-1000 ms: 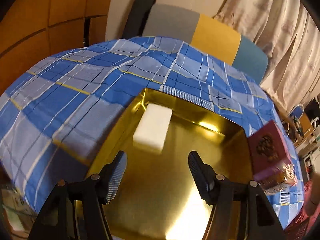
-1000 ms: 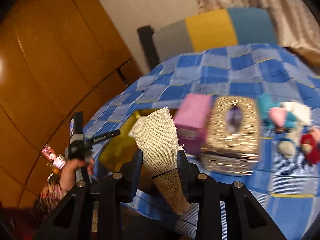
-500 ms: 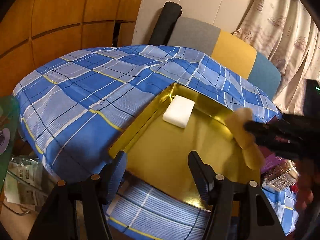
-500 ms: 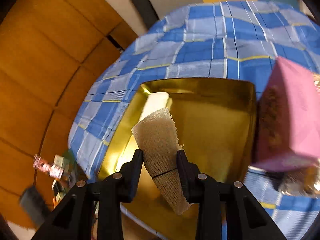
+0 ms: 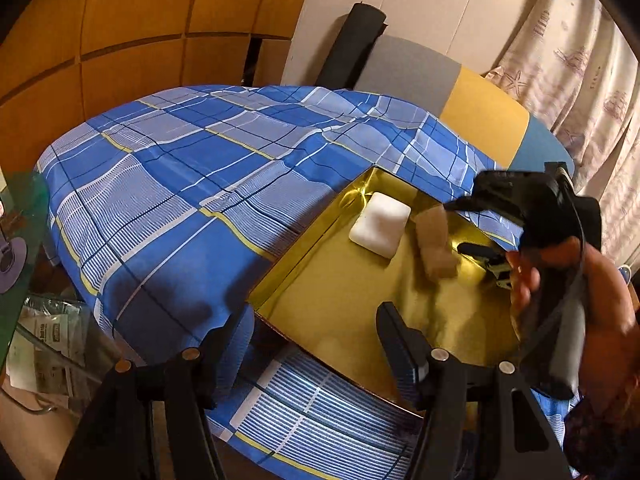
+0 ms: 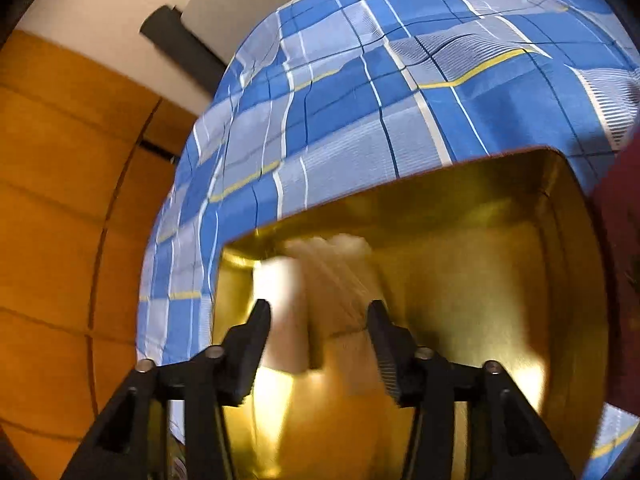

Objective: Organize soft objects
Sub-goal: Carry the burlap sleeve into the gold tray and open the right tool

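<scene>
A gold tray point(image 5: 336, 296) is sitting on a blue plaid cloth point(image 5: 180, 184) as a person sorts soft items with a pair of handheld tongs. In the left wrist view, a white sponge block point(image 5: 380, 229) is lying flat near the tray's far corner, right of centre in the frame, and a beige mesh roll point(image 5: 434, 240) is showing just beside it to the right, blurred, so whether it is resting on the tray floor or dropping cannot be told. The right gripper point(image 5: 476, 228) is reaching in from the right edge of that frame, gripped by a hand point(image 5: 576, 280); its jaws have just been opening and are standing apart. In the right wrist view the same right gripper point(image 6: 318, 320) is pointing down into the tray point(image 6: 500, 280), with the beige mesh roll point(image 6: 340, 276) streaked by motion between the spread fingers, neither pad clearly pressing it, and the white sponge block point(image 6: 276, 288) glowing just left of it. The left gripper point(image 5: 306, 340) is hanging at the bottom of its own frame, jaws spread wide with nothing between them, one finger over the cloth and the other over the tray's near edge. A grey, yellow and blue cushion point(image 5: 480, 120) is leaning at the upper right, beside a pale curtain point(image 5: 580, 80), with wooden panelling point(image 5: 120, 20) filling the upper left.
</scene>
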